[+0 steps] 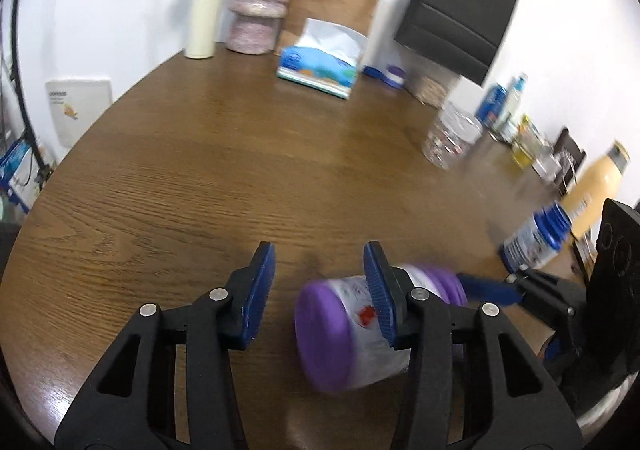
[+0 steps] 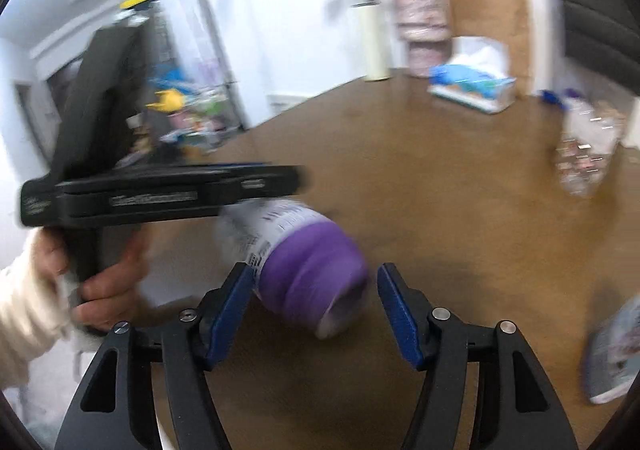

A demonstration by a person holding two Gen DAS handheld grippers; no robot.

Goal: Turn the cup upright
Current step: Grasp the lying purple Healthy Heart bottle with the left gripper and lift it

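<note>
A white cup with purple ends [image 1: 344, 334] lies on its side on the brown wooden table [image 1: 208, 185], blurred by motion. My left gripper [image 1: 319, 262] is open above it; the cup sits under and partly behind its right finger, not between the pads. In the right wrist view the cup [image 2: 304, 250] points its purple mouth end at the camera. My right gripper [image 2: 315, 274] is open with that end between its fingers, the left pad close to the cup's side. The left gripper [image 2: 296, 179] crosses above the cup, held by a hand [image 2: 100, 282].
At the table's back stand a cream bottle [image 1: 204, 9], a pink vase [image 1: 258, 1], a tissue pack [image 1: 320, 69] and brown and black paper bags. A clear plastic jar [image 1: 452, 133] and several bottles line the right side, among them a blue-capped one [image 1: 536, 238].
</note>
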